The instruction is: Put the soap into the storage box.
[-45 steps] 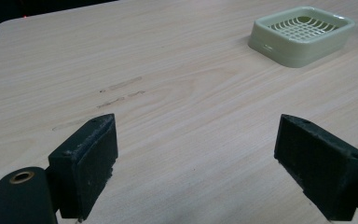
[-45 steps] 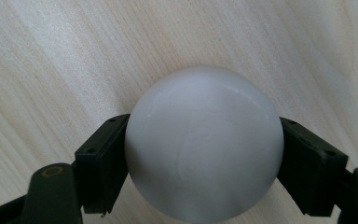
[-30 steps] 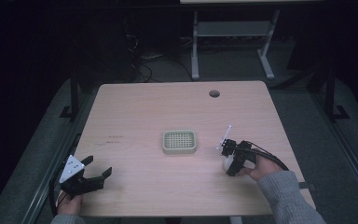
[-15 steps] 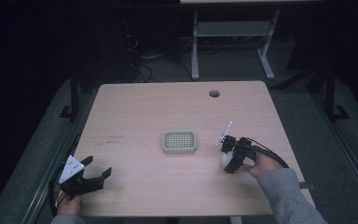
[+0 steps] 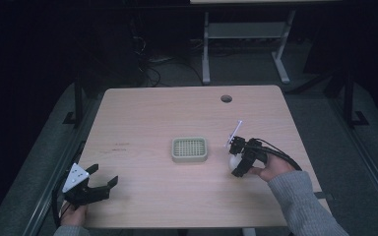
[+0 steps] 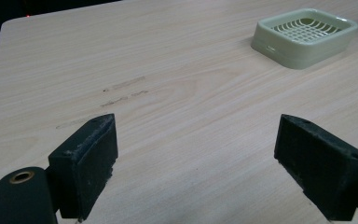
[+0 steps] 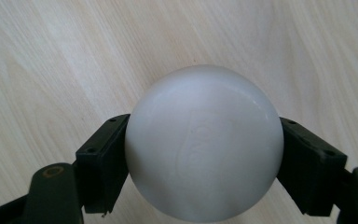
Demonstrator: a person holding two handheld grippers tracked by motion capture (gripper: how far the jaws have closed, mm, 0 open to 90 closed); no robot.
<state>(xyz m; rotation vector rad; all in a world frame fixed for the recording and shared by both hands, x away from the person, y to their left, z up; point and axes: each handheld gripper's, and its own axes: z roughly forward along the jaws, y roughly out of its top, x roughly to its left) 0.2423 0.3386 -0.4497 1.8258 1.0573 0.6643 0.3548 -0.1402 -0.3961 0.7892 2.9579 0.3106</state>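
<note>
1. Wooden table (image 5: 152, 118) filled the centre of the high view.
2. Pale green slotted soap dish (image 5: 189, 149) sat mid-frame, well apart from both grippers.
3. Left gripper (image 5: 91, 186) rested at lower left, jaws wide apart with bare tabletop between them.
4. Right gripper (image 5: 239, 158), right of centre, was clamped on a white ball (image 7: 204, 142), one pad on each side; the ball sat near the dish's right side.
</note>
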